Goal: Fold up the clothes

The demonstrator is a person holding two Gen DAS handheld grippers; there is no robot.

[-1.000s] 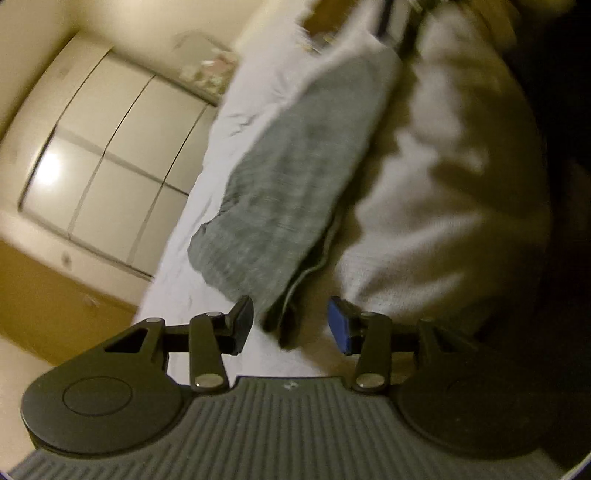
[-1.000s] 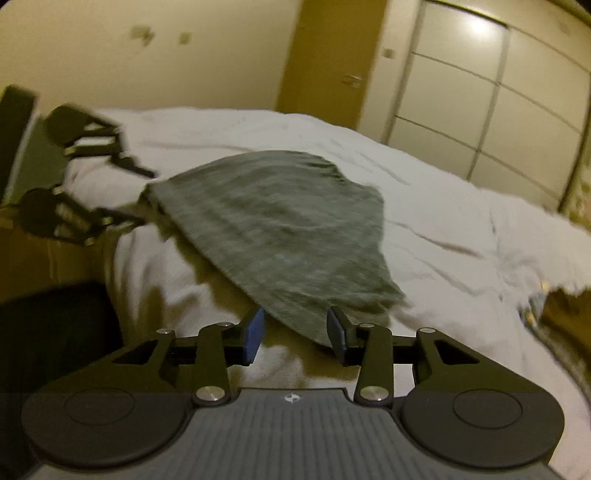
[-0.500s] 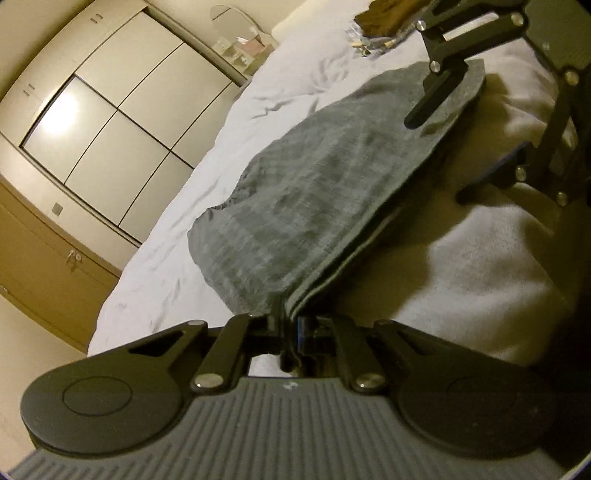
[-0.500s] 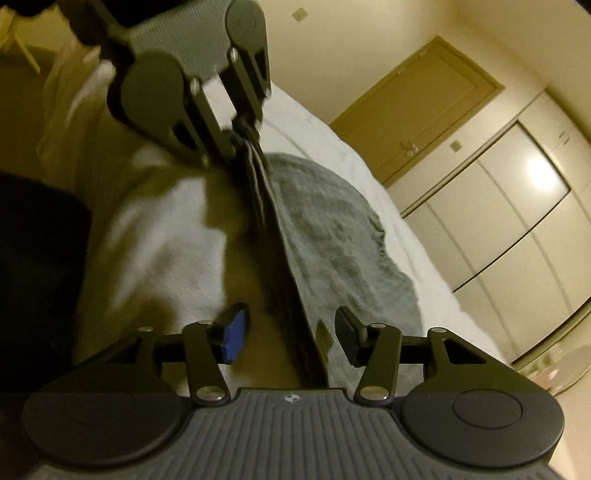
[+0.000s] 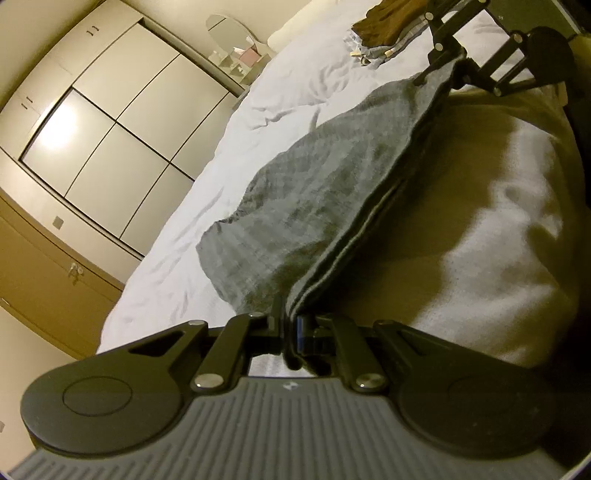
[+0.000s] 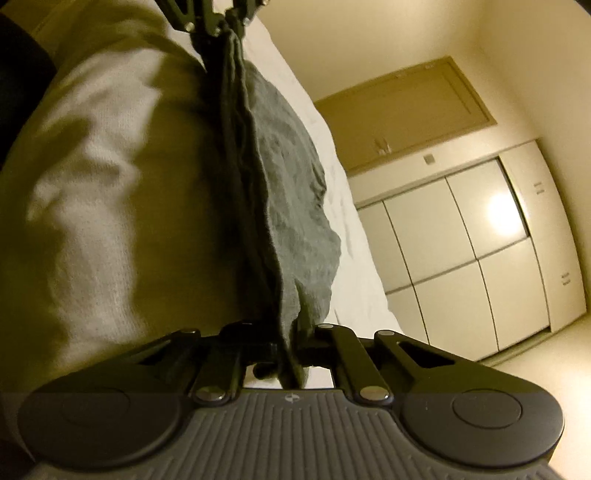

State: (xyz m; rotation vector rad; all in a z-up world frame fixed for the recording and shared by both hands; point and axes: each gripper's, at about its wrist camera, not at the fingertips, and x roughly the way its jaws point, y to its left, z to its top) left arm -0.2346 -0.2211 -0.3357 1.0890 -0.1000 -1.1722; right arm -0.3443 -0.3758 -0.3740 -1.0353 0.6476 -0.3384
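A grey knit garment (image 5: 325, 206) lies folded on the white bed (image 5: 280, 96), its doubled edge stretched taut between both grippers. My left gripper (image 5: 290, 326) is shut on one corner of that edge. In the left wrist view the right gripper (image 5: 452, 68) grips the far corner at the top right. In the right wrist view the same garment (image 6: 291, 206) runs up from my right gripper (image 6: 290, 345), which is shut on its near corner, to the left gripper (image 6: 227, 24) at the top.
White bedding (image 5: 509, 266) bulges beside the garment's edge. A pile of brown and patterned clothes (image 5: 388, 29) sits at the far end of the bed. White sliding wardrobe doors (image 6: 461, 251) and a tan door (image 6: 402, 110) line the room's walls.
My left gripper went from open to shut on the garment's corner, then my right gripper shut on the other corner. The edge between them is now pulled straight.
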